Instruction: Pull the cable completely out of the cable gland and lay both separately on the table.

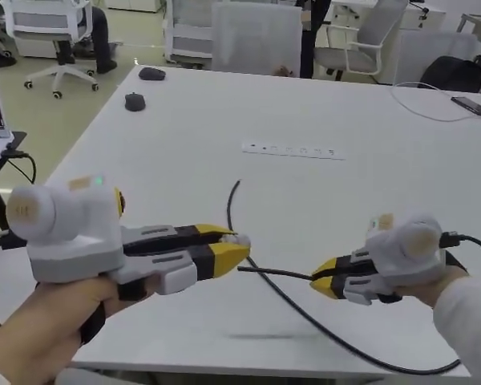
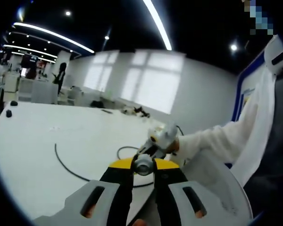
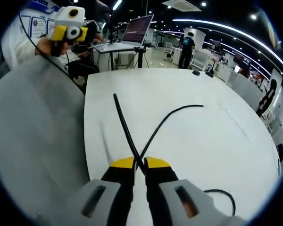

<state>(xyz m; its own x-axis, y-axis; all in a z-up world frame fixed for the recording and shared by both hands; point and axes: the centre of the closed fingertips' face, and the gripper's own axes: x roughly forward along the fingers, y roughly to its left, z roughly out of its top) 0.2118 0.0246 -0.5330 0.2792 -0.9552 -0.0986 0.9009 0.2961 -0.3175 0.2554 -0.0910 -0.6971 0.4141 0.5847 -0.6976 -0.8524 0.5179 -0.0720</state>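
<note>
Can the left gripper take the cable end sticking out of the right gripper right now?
Probably not yet: the left gripper is shut on the cable gland. The cable end hangs close by with nothing between, held by the right gripper.

Wide bare table (image 1: 184,136) ahead of both grippers, free up to the flat power strip (image 1: 293,151) at mid-table. Black cable (image 1: 305,317) in the way between left gripper (image 1: 242,244) and right gripper (image 1: 314,280): curves over the near tabletop from the middle, then loops toward the near right edge. Mouse (image 1: 135,101) and second mouse (image 1: 151,74) by the far left edge, phone (image 1: 473,105) far right, all well apart from the grippers.
</note>
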